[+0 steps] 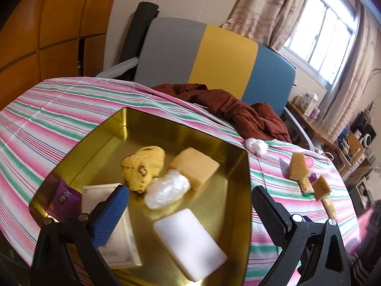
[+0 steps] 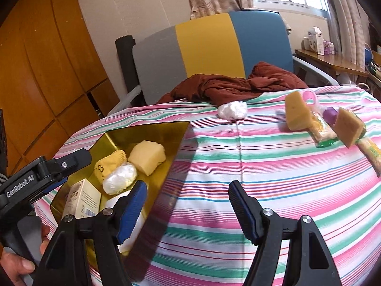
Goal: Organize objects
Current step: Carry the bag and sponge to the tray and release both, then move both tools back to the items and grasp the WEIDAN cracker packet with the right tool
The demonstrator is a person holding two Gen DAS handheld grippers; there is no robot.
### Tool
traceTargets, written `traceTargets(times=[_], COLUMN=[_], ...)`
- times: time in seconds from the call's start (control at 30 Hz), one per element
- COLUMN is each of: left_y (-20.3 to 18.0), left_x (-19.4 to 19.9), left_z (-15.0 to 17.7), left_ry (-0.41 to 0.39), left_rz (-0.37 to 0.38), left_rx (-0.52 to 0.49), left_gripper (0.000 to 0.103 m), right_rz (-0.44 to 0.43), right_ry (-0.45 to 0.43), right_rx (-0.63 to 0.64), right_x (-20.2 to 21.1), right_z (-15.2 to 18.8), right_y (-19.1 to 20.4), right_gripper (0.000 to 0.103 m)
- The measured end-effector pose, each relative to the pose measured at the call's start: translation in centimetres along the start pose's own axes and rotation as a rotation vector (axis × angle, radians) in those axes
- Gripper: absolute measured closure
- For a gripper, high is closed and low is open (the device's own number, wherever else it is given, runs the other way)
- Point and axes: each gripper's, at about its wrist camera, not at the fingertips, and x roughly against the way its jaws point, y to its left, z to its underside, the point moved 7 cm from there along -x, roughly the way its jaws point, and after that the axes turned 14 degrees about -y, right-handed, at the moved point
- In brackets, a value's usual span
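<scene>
Two grippers: both in play over the striped tablecloth (image 2: 273, 166), and both empty.
Left gripper (image 1: 190, 205): jaws spread wide, nothing between them, hanging right over the gold tin tray (image 1: 112, 128).
Right gripper (image 2: 188, 205): jaws standing apart too, only bare cloth between them, just beside the tray's right edge.
Tray contents: a yellow sock (image 1: 142, 166) at the middle, a tan sponge block (image 1: 195, 166) touching its right side, a crumpled clear plastic ball (image 1: 166, 190) pressed against both.
Tray, near side: a flat white block (image 1: 190, 240) lying loose, a cream carton (image 1: 123, 238) partly behind the left gripper's blue pad, a purple packet (image 1: 63, 197) leaning at the left wall.
Out on the cloth: a second white plastic ball (image 2: 232, 110) near the far edge, well apart from the tray.
Far right: two tan sponge wedges (image 2: 296, 112) with two wrapped snack sticks (image 2: 321, 131) under them; a small purple thing (image 2: 330, 114) sits between the wedges.
Background: a rust-brown garment (image 2: 233, 85) heaped against the grey, yellow and blue chair (image 2: 207, 45).
Person: a hand (image 2: 21, 262) grips the left tool's handle at lower left.
</scene>
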Motion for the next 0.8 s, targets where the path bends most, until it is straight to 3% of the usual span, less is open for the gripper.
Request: traceTargets(times=[0.43, 0.8], left_y=[-9.2, -16.4], left_x=[0.4, -0.7], left_z=[3.7, 7.3], left_ry=[0.080, 0.175], left_rz=[0.159, 0.258], left_rx=[-0.149, -0.235], left_gripper=[0.000, 0.000], right_rz=[0.118, 0.304], right_ry=[-0.015, 0.033], right_rx=[-0.045, 0.003], right_x=[2.5, 4.6], right_z=[0.3, 0.1], right_y=[-7.9, -21.1], right_gripper=[0.031, 0.029])
